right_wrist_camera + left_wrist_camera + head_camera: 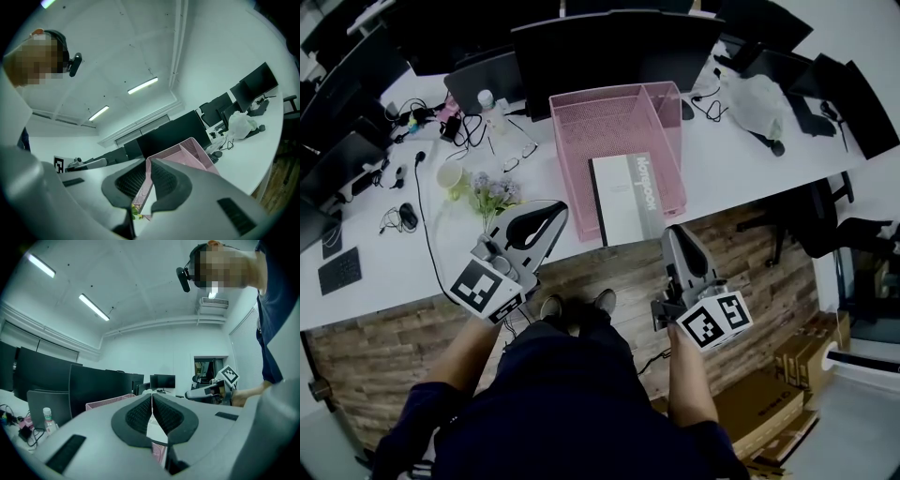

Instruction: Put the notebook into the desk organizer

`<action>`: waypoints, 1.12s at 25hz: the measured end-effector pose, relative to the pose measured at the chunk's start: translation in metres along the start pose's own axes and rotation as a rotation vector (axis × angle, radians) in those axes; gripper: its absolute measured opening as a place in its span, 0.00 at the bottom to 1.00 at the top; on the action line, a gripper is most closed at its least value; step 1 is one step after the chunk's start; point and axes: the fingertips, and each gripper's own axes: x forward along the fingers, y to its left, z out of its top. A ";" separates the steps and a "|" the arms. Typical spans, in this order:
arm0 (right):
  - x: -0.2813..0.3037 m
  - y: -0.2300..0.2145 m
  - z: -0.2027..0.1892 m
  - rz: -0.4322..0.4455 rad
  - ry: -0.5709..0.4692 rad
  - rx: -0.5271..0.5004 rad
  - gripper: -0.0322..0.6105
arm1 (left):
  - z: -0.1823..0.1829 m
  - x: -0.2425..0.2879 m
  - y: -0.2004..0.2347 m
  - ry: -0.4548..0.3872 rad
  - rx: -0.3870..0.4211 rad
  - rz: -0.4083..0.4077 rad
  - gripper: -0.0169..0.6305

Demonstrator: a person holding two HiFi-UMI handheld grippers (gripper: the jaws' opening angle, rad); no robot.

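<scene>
The grey-and-white notebook (628, 197) lies flat in the pink mesh desk organizer (567, 141) on the white desk, its near end sticking out over the organizer's open front. My left gripper (562, 208) hovers just left of the notebook's near corner, jaws shut and empty (152, 395). My right gripper (675, 231) hangs over the floor off the desk's front edge, just right of the notebook. Its jaws (148, 162) stand almost together with nothing between them. The organizer (187, 150) shows behind them.
Dark monitors (609, 47) line the back of the desk (394, 272). A bunch of flowers (492, 192), a cup (450, 175), a bottle (487, 99), glasses (520, 157) and cables lie left of the organizer. At right are a white bag (759, 103), chairs and cardboard boxes (769, 403).
</scene>
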 end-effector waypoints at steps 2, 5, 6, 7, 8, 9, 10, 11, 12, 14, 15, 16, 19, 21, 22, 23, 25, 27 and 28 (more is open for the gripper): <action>0.001 0.001 0.001 0.002 0.000 -0.004 0.10 | 0.001 0.001 0.001 -0.002 0.002 -0.002 0.07; 0.002 0.002 0.001 0.005 0.002 -0.007 0.09 | 0.002 0.001 0.002 -0.002 0.004 -0.003 0.07; 0.002 0.003 0.002 0.006 0.002 -0.008 0.08 | 0.002 0.001 0.002 -0.002 0.004 -0.003 0.07; 0.003 0.003 0.002 0.007 0.002 -0.008 0.08 | 0.002 0.001 0.003 -0.001 0.003 -0.003 0.07; 0.004 0.003 0.002 0.008 0.001 -0.008 0.07 | 0.002 0.002 0.004 -0.001 0.003 -0.003 0.07; 0.005 0.003 0.002 0.008 0.001 -0.007 0.07 | 0.002 0.003 0.004 -0.001 0.002 -0.003 0.07; 0.005 0.003 0.002 0.009 0.001 -0.007 0.06 | 0.002 0.003 0.005 -0.001 0.001 -0.003 0.07; 0.006 0.003 0.002 0.010 0.002 -0.007 0.06 | 0.002 0.003 0.005 -0.001 0.001 -0.002 0.08; 0.006 0.003 0.002 0.011 0.003 -0.007 0.06 | 0.002 0.003 0.005 -0.001 0.000 -0.002 0.07; 0.006 0.003 0.001 0.013 0.006 -0.007 0.06 | 0.002 0.003 0.006 -0.001 0.000 -0.001 0.08; 0.006 0.003 0.001 0.014 0.007 -0.007 0.06 | 0.002 0.003 0.006 -0.001 -0.001 -0.001 0.07; 0.006 0.003 0.000 0.014 0.008 -0.006 0.06 | 0.001 0.003 0.007 -0.001 -0.001 0.000 0.07; 0.008 0.003 0.000 0.015 0.010 -0.003 0.06 | 0.001 0.004 0.009 -0.001 -0.004 0.003 0.07; 0.009 0.002 0.001 0.013 0.011 -0.005 0.06 | 0.002 0.005 0.010 -0.003 -0.004 0.002 0.08; 0.010 0.002 0.001 0.012 0.010 -0.005 0.06 | 0.002 0.005 0.010 -0.004 -0.005 0.002 0.07; 0.010 0.002 0.001 0.012 0.011 -0.004 0.06 | 0.002 0.005 0.010 -0.004 -0.006 0.002 0.07; 0.011 0.002 0.000 0.012 0.013 -0.005 0.06 | 0.001 0.005 0.011 -0.003 -0.008 0.003 0.08; 0.012 0.002 -0.001 0.012 0.015 -0.004 0.06 | 0.001 0.005 0.011 -0.001 -0.009 0.003 0.07; 0.012 0.001 -0.001 0.011 0.015 -0.004 0.06 | 0.000 0.006 0.012 -0.001 -0.010 0.003 0.07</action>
